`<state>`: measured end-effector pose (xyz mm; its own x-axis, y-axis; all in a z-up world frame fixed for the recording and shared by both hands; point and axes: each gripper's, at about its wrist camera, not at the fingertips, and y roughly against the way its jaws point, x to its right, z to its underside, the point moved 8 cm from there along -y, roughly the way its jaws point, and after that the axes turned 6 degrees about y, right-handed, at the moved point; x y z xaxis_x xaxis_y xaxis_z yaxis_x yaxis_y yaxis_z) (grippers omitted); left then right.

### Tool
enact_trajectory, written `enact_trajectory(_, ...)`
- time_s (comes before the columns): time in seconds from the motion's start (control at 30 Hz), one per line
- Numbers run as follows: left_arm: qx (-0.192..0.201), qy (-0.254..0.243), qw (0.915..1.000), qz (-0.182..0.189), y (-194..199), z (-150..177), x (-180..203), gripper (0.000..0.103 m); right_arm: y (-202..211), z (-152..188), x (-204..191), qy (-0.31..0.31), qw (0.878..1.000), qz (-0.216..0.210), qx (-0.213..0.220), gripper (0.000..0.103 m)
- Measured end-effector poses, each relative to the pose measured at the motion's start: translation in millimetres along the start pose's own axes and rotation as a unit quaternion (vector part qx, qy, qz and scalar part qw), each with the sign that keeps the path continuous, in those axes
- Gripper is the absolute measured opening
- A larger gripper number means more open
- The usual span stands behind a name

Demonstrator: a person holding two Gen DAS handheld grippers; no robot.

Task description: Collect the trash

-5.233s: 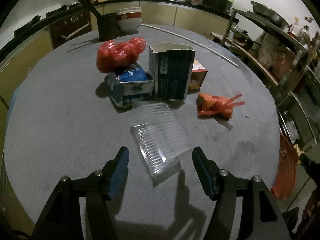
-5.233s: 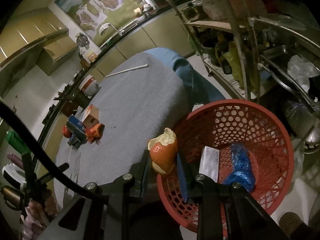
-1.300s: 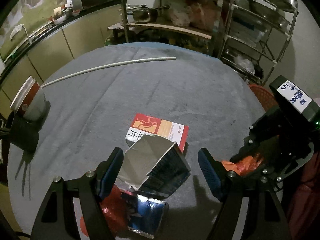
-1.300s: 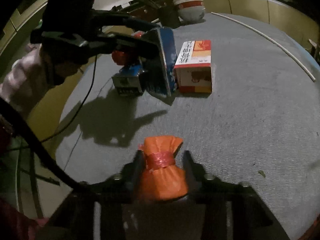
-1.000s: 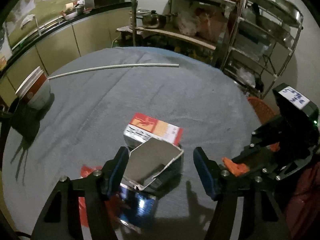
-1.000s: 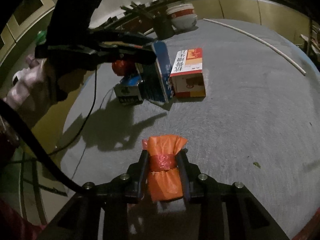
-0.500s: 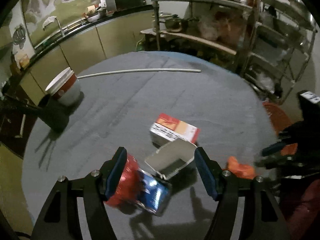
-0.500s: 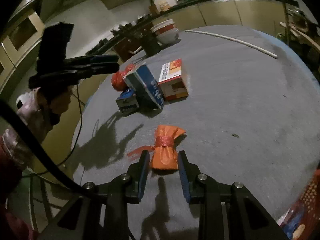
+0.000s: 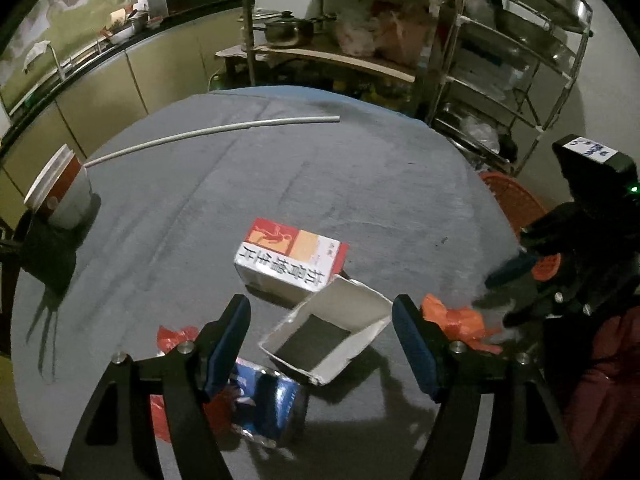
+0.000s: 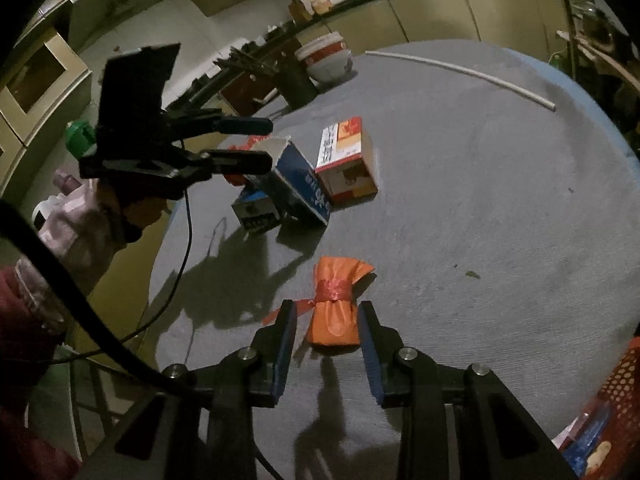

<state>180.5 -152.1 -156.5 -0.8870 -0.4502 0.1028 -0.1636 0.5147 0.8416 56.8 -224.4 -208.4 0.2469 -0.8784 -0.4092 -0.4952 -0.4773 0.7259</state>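
Orange bag (image 10: 335, 306) lies on the desk (image 10: 480, 200), long axis running away from you, between your right claw's (image 10: 326, 334) opening, untouching pads. Your left claw (image 9: 320, 340) spreads over the tilted open carton (image 9: 328, 340), partly hiding the red bag (image 9: 176, 336). Basket (image 10: 612, 408) is cut off.

Tied bag (image 10: 334, 304) on table (image 10: 480, 208), before leaning carton (image 10: 298, 178) (box (image 10: 346, 160) beside).

The left gripper (image 9: 320, 340) fills the lower frame, angled downward, its jaws opening wide. The right gripper (image 10: 326, 336), low centre in its own view, tilts downward with jaws opening.
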Motion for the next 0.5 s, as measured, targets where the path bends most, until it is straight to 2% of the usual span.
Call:
enact_trajectory(0.03, 0.002, 0.001, 1.0, 0.008, 2, 3, 3, 0.074, -2, 1, -1, 0.004, 1.0, 0.004, -0.003, 0.06)
enact_trajectory(0.07, 0.005, -0.001, 0.9999, 0.009, 3, 5, 7, 0.074, -2, 2, -2, 0.007, 1.0, 0.005, 0.001, 0.066)
enact_trajectory(0.2, 0.017, -0.008, 0.9997, 0.014, 7, 15, 23, 0.074, -1, 5, -2, 0.013, 1.0, 0.007, 0.01, 0.066)
enact_trajectory(0.27, 0.014, -0.008, 0.9999, 0.005, 3, 18, 23, 0.074, -5, 5, -1, 0.017, 1.0, 0.013, 0.003, 0.066)
enact_trajectory(0.33, 0.009, -0.008, 0.9999, -0.01, -1, 21, 22, 0.075, -14, 3, -5, 0.025, 1.0, 0.018, -0.006, 0.064)
enact_trajectory(0.37, 0.01, -0.003, 0.9999, -0.004, -2, 22, 23, 0.075, -20, 1, -8, 0.032, 0.999, 0.024, -0.01, 0.064)
enact_trajectory(0.47, 0.015, 0.002, 0.9998, -0.014, -1, 22, 23, 0.075, -39, -1, -8, 0.042, 0.998, 0.039, -0.031, 0.046)
enact_trajectory(0.5, 0.014, 0.003, 0.9998, -0.013, -1, 25, 25, 0.074, -45, -1, -6, 0.045, 0.997, 0.051, -0.035, 0.037)
